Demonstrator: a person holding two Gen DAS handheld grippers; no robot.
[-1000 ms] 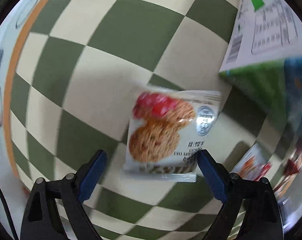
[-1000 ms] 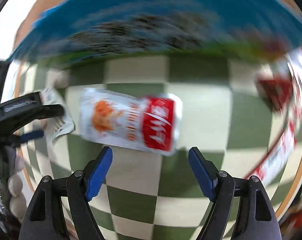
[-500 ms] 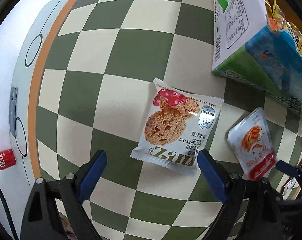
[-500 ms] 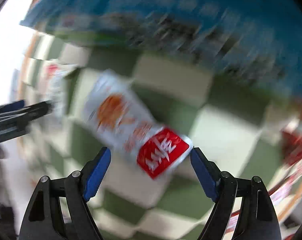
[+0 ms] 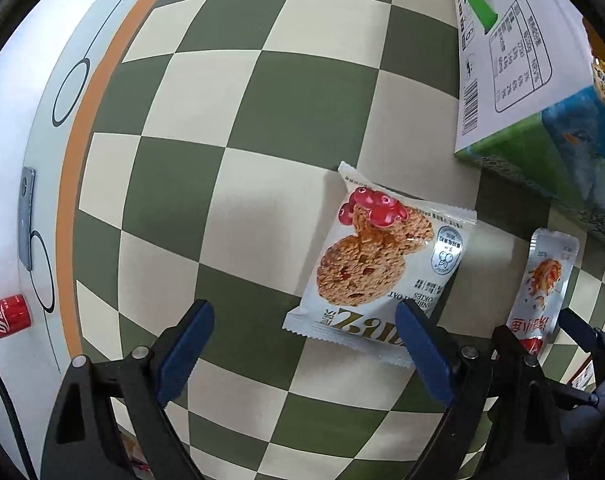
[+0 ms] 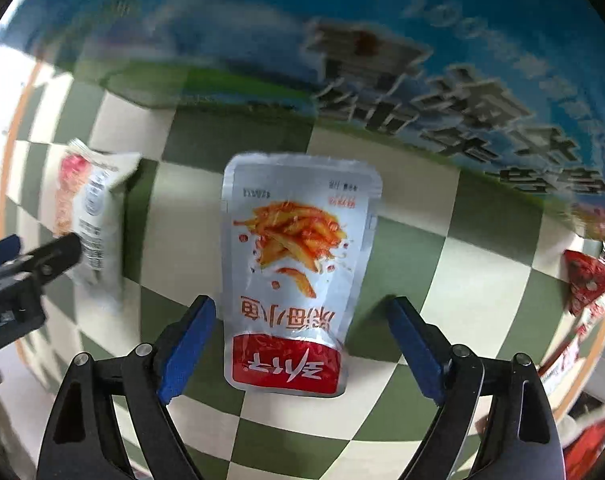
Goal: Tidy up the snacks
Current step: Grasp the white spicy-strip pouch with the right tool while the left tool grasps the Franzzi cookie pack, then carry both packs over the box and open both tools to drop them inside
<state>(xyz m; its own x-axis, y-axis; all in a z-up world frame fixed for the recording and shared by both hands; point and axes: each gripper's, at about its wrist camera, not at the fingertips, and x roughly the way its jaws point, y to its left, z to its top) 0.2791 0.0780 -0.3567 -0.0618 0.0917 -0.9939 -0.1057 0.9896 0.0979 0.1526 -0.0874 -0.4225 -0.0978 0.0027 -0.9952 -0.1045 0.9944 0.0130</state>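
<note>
A white oat-cookie packet (image 5: 378, 264) lies flat on the green-and-cream checked cloth. My left gripper (image 5: 302, 340) hangs open above its lower edge, the right pad over the packet's corner and the pads not pressing it. A silver fish-snack pouch with a red band (image 6: 294, 264) lies to the right of the cookie packet (image 6: 90, 216). My right gripper (image 6: 302, 340) points down over the pouch's red end. Its jaws are opening, with the pouch between them and the pads clear of it. The pouch (image 5: 546, 280) and right gripper (image 5: 542, 336) also show in the left wrist view.
A large blue-and-green carton (image 5: 522, 60) stands just behind both packets, filling the top of the right wrist view (image 6: 342, 40). A red snack packet (image 6: 586, 280) lies at the right. A red cola can (image 5: 8, 315) sits beyond the cloth's orange border.
The right gripper has swung over the silver pouch, which now sits straight between wider jaws. The left gripper has lifted a little, and the right gripper has come into its view.
</note>
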